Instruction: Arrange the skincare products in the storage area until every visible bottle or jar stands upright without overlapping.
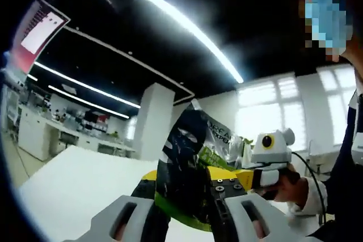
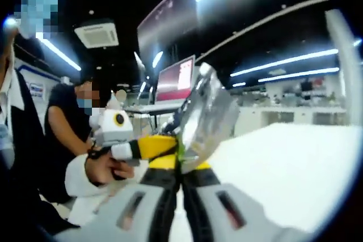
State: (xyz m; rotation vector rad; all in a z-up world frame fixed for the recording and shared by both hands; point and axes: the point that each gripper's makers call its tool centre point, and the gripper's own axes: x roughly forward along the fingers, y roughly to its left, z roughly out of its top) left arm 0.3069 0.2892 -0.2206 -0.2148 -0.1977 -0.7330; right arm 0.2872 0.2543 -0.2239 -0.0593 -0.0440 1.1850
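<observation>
A soft pouch point(image 1: 190, 157), black and green with white lettering, hangs in the air above the white table point(image 1: 74, 185). My left gripper point(image 1: 187, 219) has its jaws on either side of the pouch's lower part, pressed against it. The right gripper point(image 1: 229, 188), yellow and black, comes in from the right and meets the pouch's lower edge. In the right gripper view the pouch point(image 2: 207, 123) shows its silver back. My right gripper point(image 2: 180, 182) is shut on its bottom edge. The left gripper point(image 2: 156, 147) reaches the pouch from the left, held by a hand point(image 2: 105, 171).
The white table point(image 2: 283, 168) stretches away to the right in the right gripper view. A seated person point(image 2: 68, 123) is at the left, with a lit screen point(image 2: 176, 80) behind. Lab benches point(image 1: 34, 134) and a white pillar point(image 1: 153, 120) stand far off.
</observation>
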